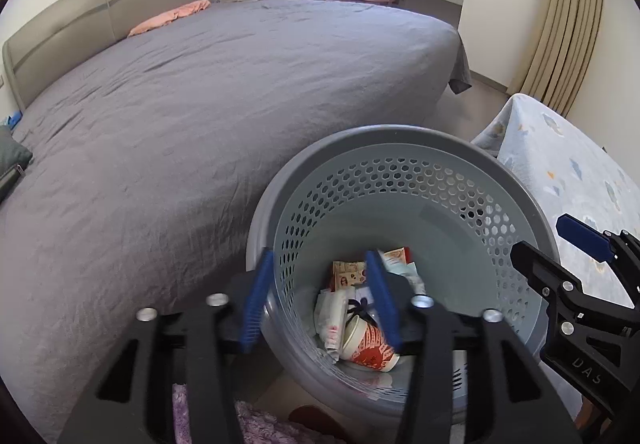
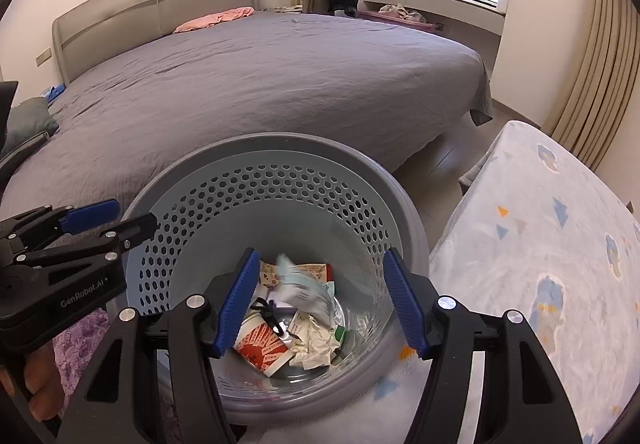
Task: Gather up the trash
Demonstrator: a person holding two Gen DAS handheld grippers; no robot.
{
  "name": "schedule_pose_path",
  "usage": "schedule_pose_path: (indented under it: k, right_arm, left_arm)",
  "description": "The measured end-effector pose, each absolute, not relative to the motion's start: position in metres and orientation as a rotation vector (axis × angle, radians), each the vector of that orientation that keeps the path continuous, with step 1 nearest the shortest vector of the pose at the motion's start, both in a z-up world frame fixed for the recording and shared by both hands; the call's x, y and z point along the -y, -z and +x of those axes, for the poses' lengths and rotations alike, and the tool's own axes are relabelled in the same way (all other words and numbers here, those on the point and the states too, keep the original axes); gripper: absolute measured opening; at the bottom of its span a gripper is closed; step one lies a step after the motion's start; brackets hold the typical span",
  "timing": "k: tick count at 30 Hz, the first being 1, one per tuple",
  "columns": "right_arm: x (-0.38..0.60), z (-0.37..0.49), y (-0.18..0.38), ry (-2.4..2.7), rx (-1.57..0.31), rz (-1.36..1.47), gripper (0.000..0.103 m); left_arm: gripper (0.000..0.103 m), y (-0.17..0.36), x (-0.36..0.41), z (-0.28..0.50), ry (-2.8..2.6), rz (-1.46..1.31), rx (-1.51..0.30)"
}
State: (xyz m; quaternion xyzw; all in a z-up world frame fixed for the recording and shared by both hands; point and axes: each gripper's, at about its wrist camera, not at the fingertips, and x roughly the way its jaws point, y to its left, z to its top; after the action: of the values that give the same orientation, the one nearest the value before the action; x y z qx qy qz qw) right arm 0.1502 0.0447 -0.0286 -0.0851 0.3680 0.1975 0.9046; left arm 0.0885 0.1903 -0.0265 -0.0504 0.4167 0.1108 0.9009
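Both over the basket (image 2: 416,228) now: your right gripper (image 2: 324,304) gapes wide and empty, a pale wrapper (image 2: 304,290) blurred just below it, seemingly dropping onto the trash (image 2: 296,332). Left gripper (image 1: 320,300) also spread, empty. Next, find more litter.

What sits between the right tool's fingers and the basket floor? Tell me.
Only air and trash: the right tool hangs open above the basket, with a blurred wrapper mid-air over the paper cup and crumpled paper, in the right wrist view.
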Motion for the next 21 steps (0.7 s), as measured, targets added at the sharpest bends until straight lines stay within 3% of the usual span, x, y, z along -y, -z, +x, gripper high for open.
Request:
schedule_pose_path:
  k: [8,21]
  right_arm:
    - [-0.035,0.145,0.025,-0.383,-0.756,-0.142,0.062]
    - [-0.026,0.137,0.019,-0.372,-0.742,-0.111,0.063]
  left_arm:
    - [0.057,0.019,-0.185,0.084,-0.221,-0.096,-0.847]
    - [0.08,0.012,-0.18,0.073,-0.249,-0.074,-0.826]
